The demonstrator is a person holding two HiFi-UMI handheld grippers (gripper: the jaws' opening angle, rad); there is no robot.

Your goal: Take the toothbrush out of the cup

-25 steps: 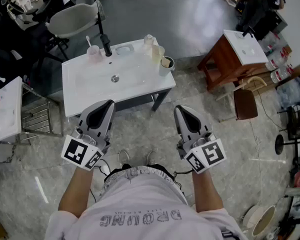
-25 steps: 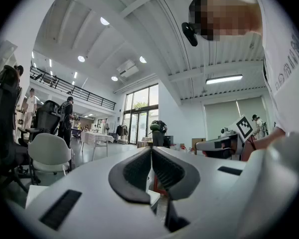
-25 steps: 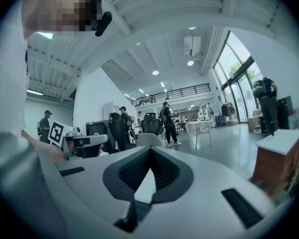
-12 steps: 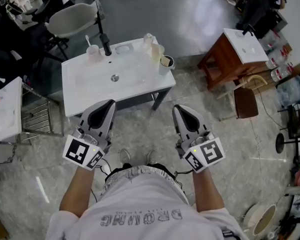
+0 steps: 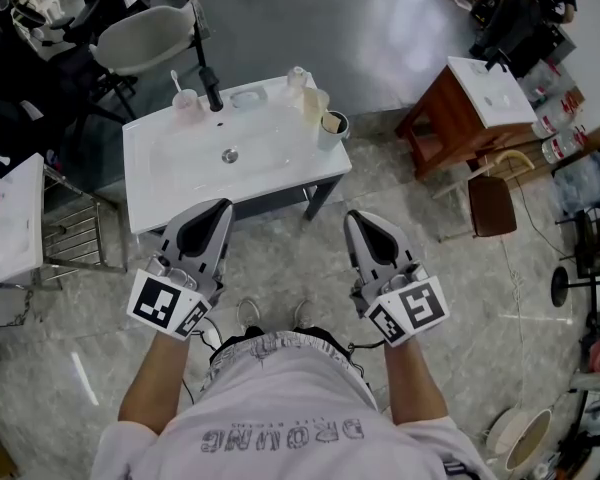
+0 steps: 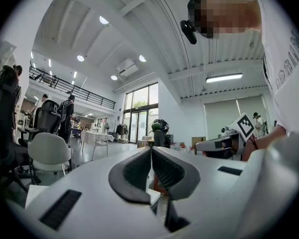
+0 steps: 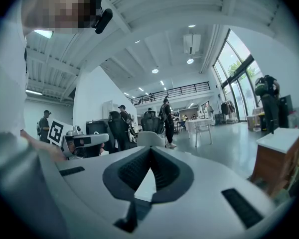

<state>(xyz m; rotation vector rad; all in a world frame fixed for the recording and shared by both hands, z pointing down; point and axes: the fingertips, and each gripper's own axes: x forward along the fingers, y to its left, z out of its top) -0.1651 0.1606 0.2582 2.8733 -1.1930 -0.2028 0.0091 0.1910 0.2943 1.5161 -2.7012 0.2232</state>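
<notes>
A big open hall with a grey speckled floor (image 5: 280, 253) holds a white washstand (image 5: 185, 190) with a basin and a black tap (image 5: 211, 90). At the washstand's back edge, just left of the tap, stands the cup (image 5: 186, 107) with the toothbrush (image 5: 176, 80) upright in it. A wooden cabinet (image 5: 448, 128) stands off to the right. The left gripper (image 5: 219, 206) and the right gripper (image 5: 354, 216) hover before the washstand's front edge, well apart from the cup, each with its fingers pressed together on nothing.
</notes>
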